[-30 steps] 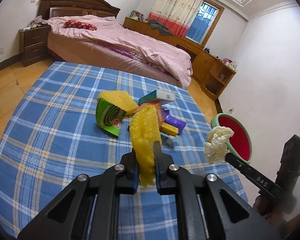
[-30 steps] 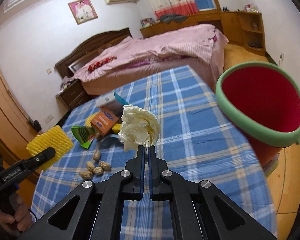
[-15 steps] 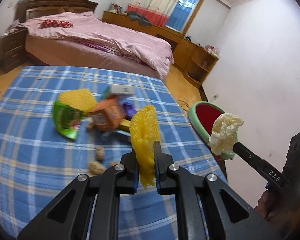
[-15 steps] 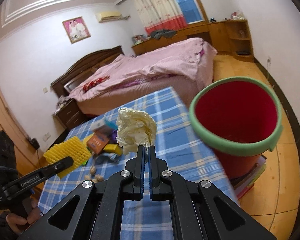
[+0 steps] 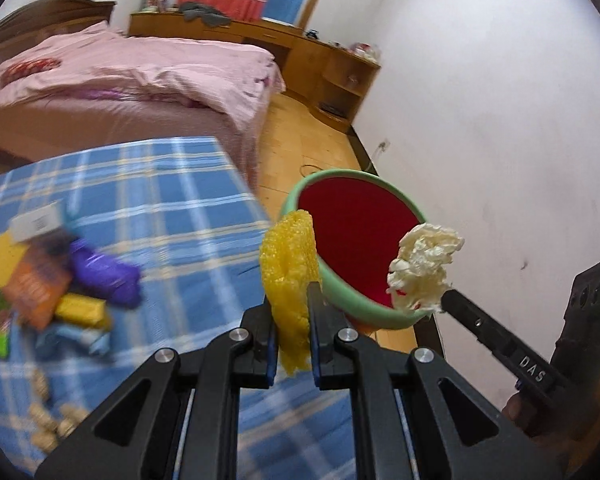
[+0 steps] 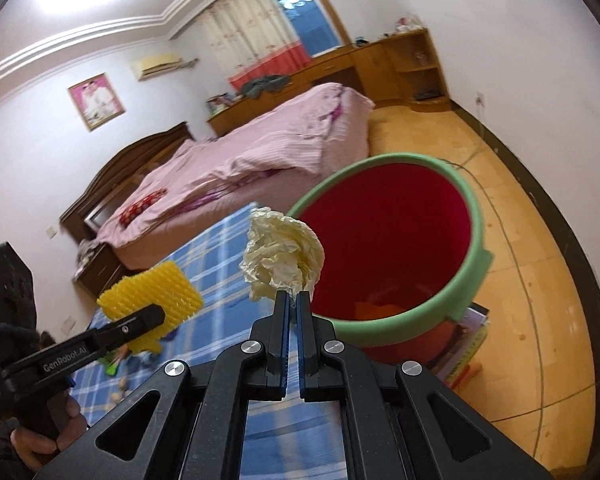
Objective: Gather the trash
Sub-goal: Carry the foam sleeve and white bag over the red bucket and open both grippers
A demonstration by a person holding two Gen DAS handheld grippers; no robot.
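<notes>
My left gripper (image 5: 291, 300) is shut on a yellow foam net (image 5: 289, 272), held upright at the near rim of a red bin with a green rim (image 5: 356, 240). The right gripper (image 6: 293, 296) is shut on a crumpled cream paper ball (image 6: 282, 256), just left of the bin's mouth (image 6: 388, 240). In the left wrist view that paper ball (image 5: 424, 266) hangs over the bin's right rim. The right wrist view shows the foam net (image 6: 152, 292) at lower left, over the table.
A blue plaid table (image 5: 172, 200) carries a purple packet (image 5: 104, 276), an orange box (image 5: 36, 288), a yellow bar, a green wrapper and several peanuts (image 5: 48, 424). The bin stands on the wooden floor (image 6: 540, 280) beside the table, on some books. A pink bed (image 5: 132, 72) lies behind.
Both grippers have swung right, off the pile of trash and toward the bin, each still holding its piece. The bin now fills the middle of both views.
</notes>
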